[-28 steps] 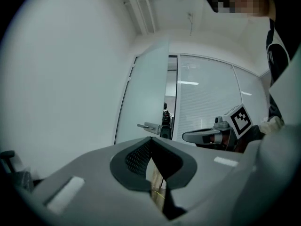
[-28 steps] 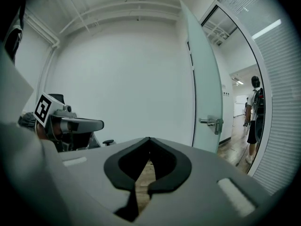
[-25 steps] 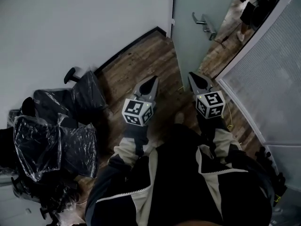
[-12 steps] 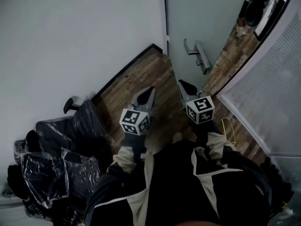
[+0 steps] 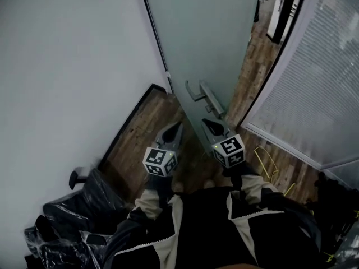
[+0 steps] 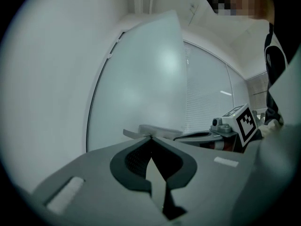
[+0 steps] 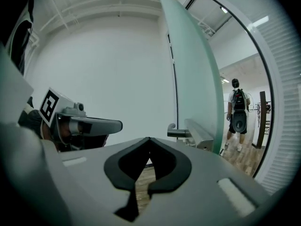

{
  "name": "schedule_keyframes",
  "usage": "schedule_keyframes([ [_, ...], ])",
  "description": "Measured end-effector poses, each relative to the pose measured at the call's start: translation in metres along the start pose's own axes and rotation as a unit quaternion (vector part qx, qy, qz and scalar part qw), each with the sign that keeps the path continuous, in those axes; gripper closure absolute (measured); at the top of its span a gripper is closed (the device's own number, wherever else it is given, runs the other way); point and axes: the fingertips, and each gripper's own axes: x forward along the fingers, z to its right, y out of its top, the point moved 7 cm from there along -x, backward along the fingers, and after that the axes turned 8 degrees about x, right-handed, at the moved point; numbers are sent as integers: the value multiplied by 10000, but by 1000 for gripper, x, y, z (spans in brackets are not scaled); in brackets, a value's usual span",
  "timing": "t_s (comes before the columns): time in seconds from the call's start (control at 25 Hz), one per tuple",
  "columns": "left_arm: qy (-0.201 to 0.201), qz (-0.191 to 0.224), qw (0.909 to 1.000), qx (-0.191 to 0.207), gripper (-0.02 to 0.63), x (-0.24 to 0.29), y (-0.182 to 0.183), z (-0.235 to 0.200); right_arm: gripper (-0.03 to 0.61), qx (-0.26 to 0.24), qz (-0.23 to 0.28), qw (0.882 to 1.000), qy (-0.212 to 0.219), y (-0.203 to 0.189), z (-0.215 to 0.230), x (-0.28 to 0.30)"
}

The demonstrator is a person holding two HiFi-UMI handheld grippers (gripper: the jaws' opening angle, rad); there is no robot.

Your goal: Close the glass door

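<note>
The frosted glass door [image 5: 207, 38] stands ajar, swung in towards me, with a metal lever handle [image 5: 205, 97] on its near face. My left gripper [image 5: 178, 126] is shut and empty, pointing at the door just left of the handle. My right gripper [image 5: 206, 122] is also shut and empty, its tip just below the handle. In the left gripper view the shut left gripper [image 6: 150, 136] faces the door [image 6: 141, 79], with the handle [image 6: 150, 131] right behind its tip. In the right gripper view the shut right gripper [image 7: 149, 138] sits left of the handle [image 7: 181, 132] and the door's edge [image 7: 190, 79].
A white wall [image 5: 67, 66] runs along the left. Black chairs wrapped in plastic [image 5: 84, 217] crowd the lower left. A glass partition with blinds [image 5: 325, 83] stands at the right, with a yellow cable [image 5: 266, 158] on the wooden floor. Beyond the doorway a person [image 7: 239, 112] walks away.
I have moved towards the door with both grippers. The handle, which was well ahead of them, now sits just beyond their tips. Both stay shut.
</note>
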Motion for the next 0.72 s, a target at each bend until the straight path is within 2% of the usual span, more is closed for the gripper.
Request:
schedule_keyframes([
  [0.16,-604,156,9979,154,614,19,13,-15,574,1,152,9984,-553,10,0,-1],
  [0.4,-1339,132,9908,160,614,29,16,-42,574,-149,256,9901,-1375,21,-12,-2],
  [0.6,-1881,-22,9818,248,614,31,12,-56,574,-932,83,9753,-2003,32,-21,9],
  [0.72,-2095,-67,9775,237,614,32,9,-64,574,-1748,-538,9555,-2313,36,-24,22],
])
